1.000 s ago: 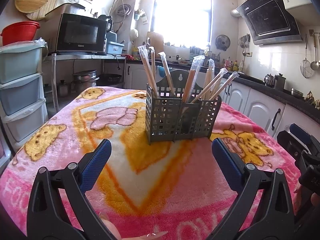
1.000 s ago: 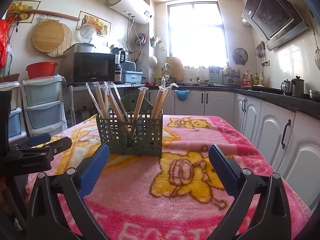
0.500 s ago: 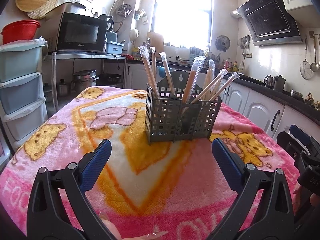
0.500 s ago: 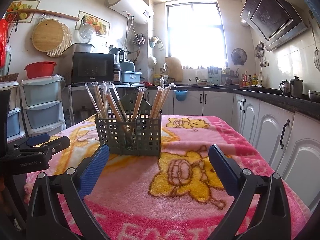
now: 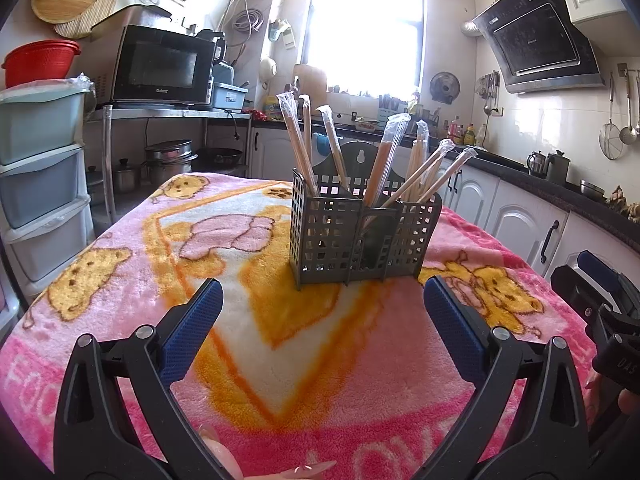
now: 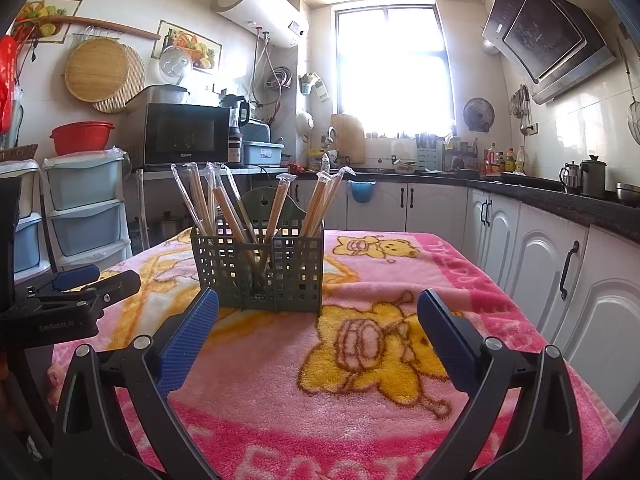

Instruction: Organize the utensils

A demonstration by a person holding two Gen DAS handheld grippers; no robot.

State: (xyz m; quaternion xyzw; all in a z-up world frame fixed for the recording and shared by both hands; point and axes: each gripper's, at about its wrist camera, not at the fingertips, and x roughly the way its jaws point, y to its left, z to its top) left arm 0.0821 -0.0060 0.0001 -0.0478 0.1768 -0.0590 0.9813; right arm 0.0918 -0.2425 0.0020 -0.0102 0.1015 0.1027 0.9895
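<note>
while both tools hover spread wide and empty above a pink cartoon-bear blanket [image 5: 120,276], the left gripper [image 5: 320,320] and right gripper [image 6: 318,320] point toward a grey lattice utensil caddy [image 5: 362,240] standing upright on the cloth just ahead of them. plastic-wrapped chopsticks [image 5: 384,164] lean out of its compartments at angles. behind it, a black microwave [image 5: 160,66] sits on a shelf, and a bright window [image 5: 364,24] lights the kitchen.

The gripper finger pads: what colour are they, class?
Blue, with a fine textured surface, on black arms; the pads show best in the right wrist view.
</note>
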